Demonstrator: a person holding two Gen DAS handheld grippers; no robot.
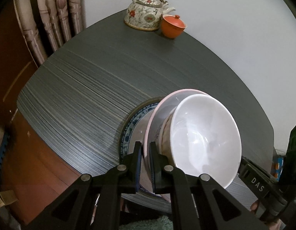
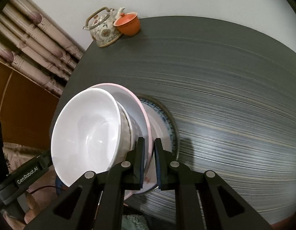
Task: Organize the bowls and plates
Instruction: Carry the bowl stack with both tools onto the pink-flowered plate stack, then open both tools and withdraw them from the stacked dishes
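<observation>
The pink plate point(image 1: 159, 113) rim is pinched by the left gripper point(image 1: 146, 149) at 6 o'clock, and by the right gripper point(image 2: 148, 145). A white bowl point(image 1: 203, 136) is carried on it above the grey table point(image 1: 90, 88), with the teapot point(image 1: 144, 13) at 12.

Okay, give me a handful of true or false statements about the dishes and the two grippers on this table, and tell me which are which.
1. The left gripper is shut on the pink-rimmed plate. True.
2. The white bowl sits directly on the table. False: it rests on the pink-rimmed plate.
3. The right gripper hangs open. False: it is shut on the same plate's rim.
4. A blue-patterned plate lies beneath the pink-rimmed one. True.
5. The orange lidded cup stands alone. False: a floral teapot is beside it.
</observation>
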